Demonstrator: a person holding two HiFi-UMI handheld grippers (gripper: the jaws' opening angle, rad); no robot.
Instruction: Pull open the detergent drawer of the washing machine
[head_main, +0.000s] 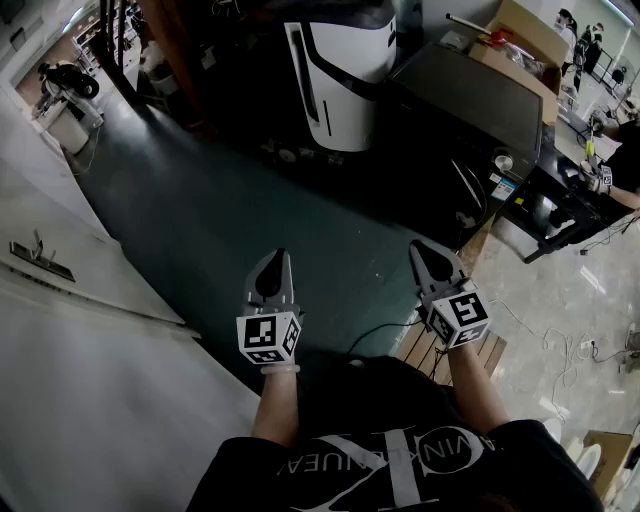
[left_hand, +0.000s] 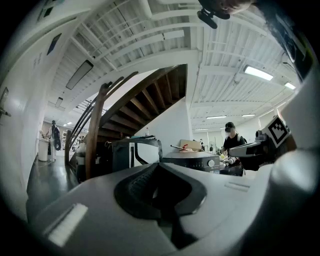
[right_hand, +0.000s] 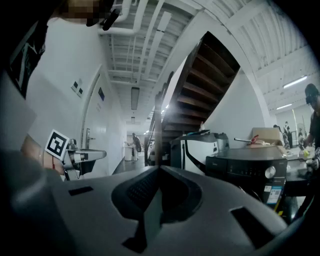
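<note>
The left gripper (left_hand: 159, 168) has its jaws pressed together with nothing between them, and the right gripper (right_hand: 160, 171) is closed and empty in the same way. In the head view the left gripper (head_main: 278, 260) and the right gripper (head_main: 420, 252) are held side by side and level over a dark green floor (head_main: 220, 210). Each carries its marker cube just above the wrist, and neither touches anything. The washing machine (head_main: 480, 100) is a dark box that stands ahead and to the right of the right gripper, well apart from both. The right gripper view shows the washing machine's (right_hand: 250, 172) front with a row of buttons and a round knob (right_hand: 270, 172). The detergent drawer cannot be made out on that dark panel. The left gripper view catches the same machine (left_hand: 192, 161) farther off. Just beside the machine's left stands a white-and-black appliance (head_main: 340, 70). A cardboard box (head_main: 525, 40) lies behind the machine. A wooden staircase (right_hand: 200, 85) rises above both appliances. A white wall (head_main: 60, 250) runs along the left of the floor. A person in a cap (left_hand: 231, 141) stands at a desk in the background.
</note>
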